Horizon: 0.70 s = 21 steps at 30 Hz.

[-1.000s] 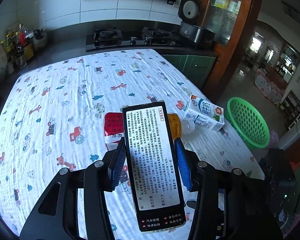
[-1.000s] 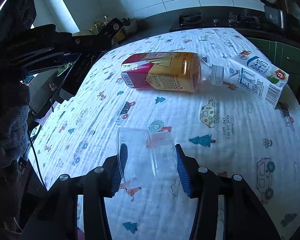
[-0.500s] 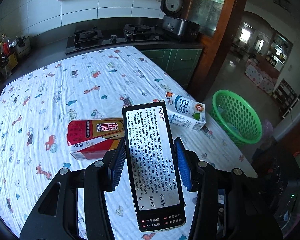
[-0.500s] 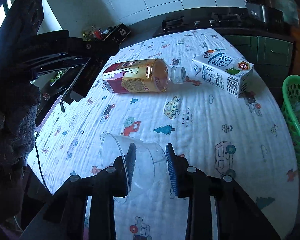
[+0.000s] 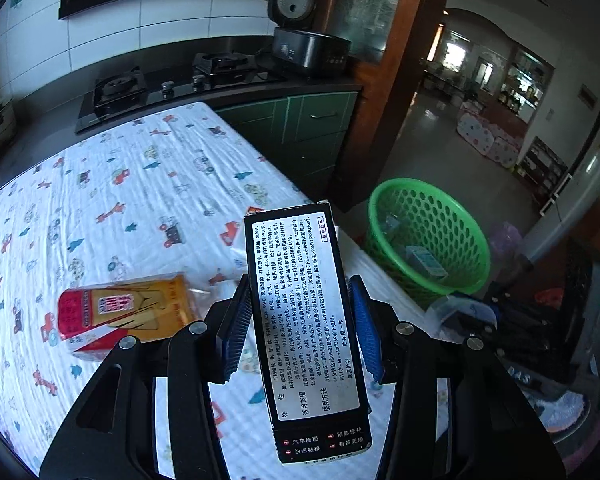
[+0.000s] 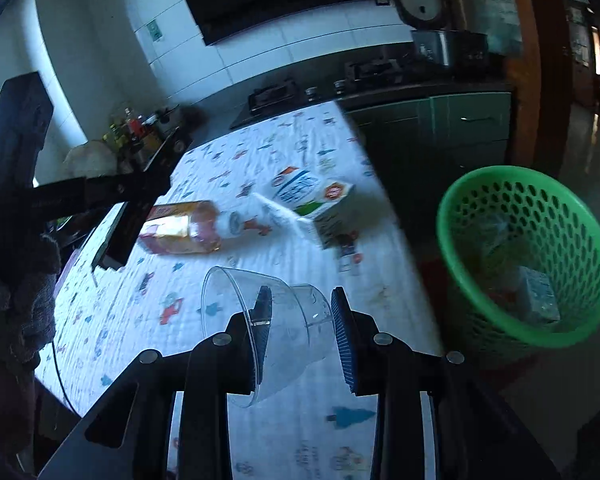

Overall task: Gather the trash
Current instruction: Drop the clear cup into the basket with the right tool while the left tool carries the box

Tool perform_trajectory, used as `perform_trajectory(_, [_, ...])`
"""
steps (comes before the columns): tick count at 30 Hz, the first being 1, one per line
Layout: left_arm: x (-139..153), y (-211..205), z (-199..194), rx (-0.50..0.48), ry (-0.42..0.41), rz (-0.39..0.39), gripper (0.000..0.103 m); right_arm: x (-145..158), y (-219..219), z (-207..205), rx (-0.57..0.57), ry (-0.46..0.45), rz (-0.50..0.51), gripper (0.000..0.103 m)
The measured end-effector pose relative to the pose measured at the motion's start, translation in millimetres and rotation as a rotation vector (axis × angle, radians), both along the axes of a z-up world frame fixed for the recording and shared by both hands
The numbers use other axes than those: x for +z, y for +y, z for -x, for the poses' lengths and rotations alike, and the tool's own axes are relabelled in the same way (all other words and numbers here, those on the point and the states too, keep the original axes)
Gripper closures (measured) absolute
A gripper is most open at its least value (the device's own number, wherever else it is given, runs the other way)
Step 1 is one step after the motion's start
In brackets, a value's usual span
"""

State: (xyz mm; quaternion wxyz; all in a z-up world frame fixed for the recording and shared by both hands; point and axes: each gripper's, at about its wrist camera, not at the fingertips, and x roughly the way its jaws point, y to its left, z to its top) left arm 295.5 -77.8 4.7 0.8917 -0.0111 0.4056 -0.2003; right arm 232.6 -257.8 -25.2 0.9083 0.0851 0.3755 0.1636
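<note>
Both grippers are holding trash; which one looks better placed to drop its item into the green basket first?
Right, probably. The right gripper, jaws shut on the clear plastic cup, sits at the table edge beside the green basket. The left gripper, holding the black box, looks farther back.

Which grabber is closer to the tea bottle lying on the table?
Left. The left gripper, holding the black box, is right beside the tea bottle; the right gripper, holding the clear cup, is farther off.
</note>
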Motion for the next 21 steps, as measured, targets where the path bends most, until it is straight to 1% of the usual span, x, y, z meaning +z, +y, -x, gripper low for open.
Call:
perform_trajectory(3, [-2,-28,-9,-0.046,0.021,0.02,0.056,-2,-49,-14,-0.114,0.018,0.026,0.073])
perform_trajectory(6, [-2,-55,-18,-0.085,0.021,0.018,0.056,-5,-86,-25,-0.195,0.037,0.055,0.073])
perform_trajectory(10, [-5,-92,-34,-0.141,0.036,0.021,0.056,-18,-134,-44,-0.304,0.086,0.081,0.073])
perform_trajectory(16, [-17,-147,-59,-0.201,0.054,-0.009,0.056,-42,-178,-69,-0.389,0.145,0.088,0.071])
perform_trajectory(19, [-24,-168,-70,-0.225,0.07,-0.01,0.056,-50,-190,-76,-0.403,0.16,0.093,0.065])
perform_trajectory(20, [-26,-172,-73,-0.227,0.078,-0.014,0.056,-52,-193,-78,-0.405,0.163,0.096,0.06])
perform_trajectory(21, [-29,-179,-78,-0.232,0.087,-0.018,0.055,-54,-194,-79,-0.407,0.162,0.098,0.059])
